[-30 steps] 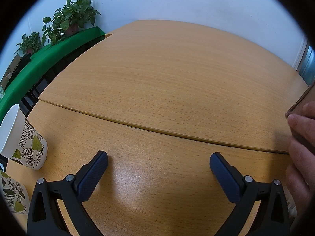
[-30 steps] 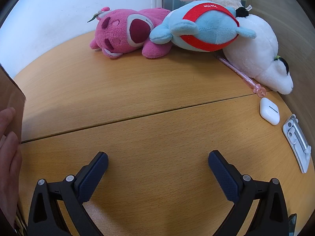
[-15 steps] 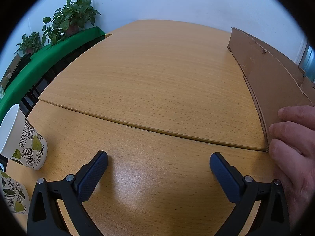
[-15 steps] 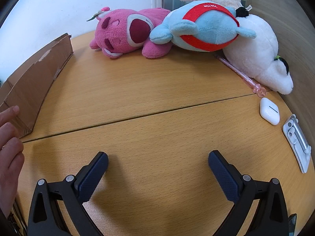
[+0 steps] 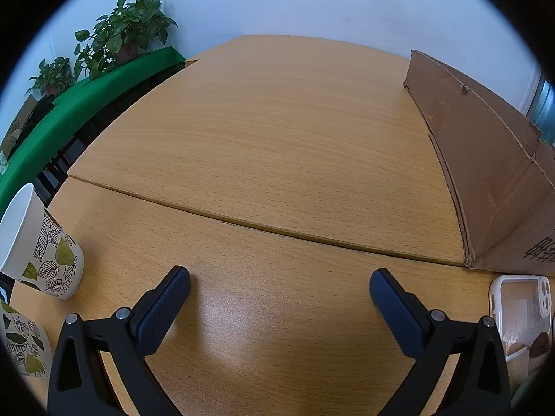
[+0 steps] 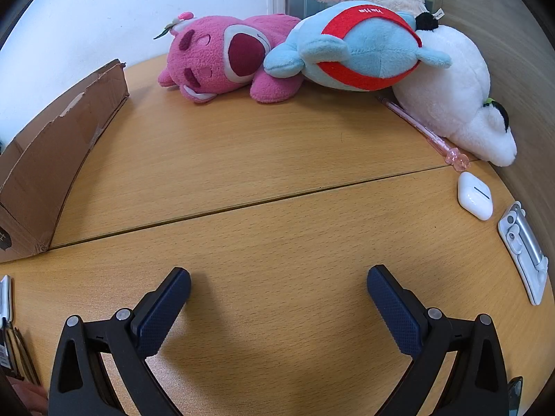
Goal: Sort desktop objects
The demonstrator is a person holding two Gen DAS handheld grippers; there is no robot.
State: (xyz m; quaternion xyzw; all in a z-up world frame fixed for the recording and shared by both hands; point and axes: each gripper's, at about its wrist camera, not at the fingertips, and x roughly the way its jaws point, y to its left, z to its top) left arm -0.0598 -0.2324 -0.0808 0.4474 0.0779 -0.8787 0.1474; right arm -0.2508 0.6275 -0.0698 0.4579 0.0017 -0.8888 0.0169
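My fingers (image 6: pixel 392 306) on the right gripper (image 6: pixel 279 287) and the left gripper (image 5: pixel 279 289) are spread wide, gripping nothing. The pink plush (image 6: pixel 222 57) lies at the table's (image 6: pixel 277 235) far edge; it looks soft and light, so I'd pinch its body. The cardboard box (image 5: pixel 485 173) now stands alone; the hand that held it is gone.

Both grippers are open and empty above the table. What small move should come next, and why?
Probably the right gripper should advance toward the small white earbud case. It lies free on the wooden table, apart from the pink pen, and the brown cardboard box stands ready at the left.
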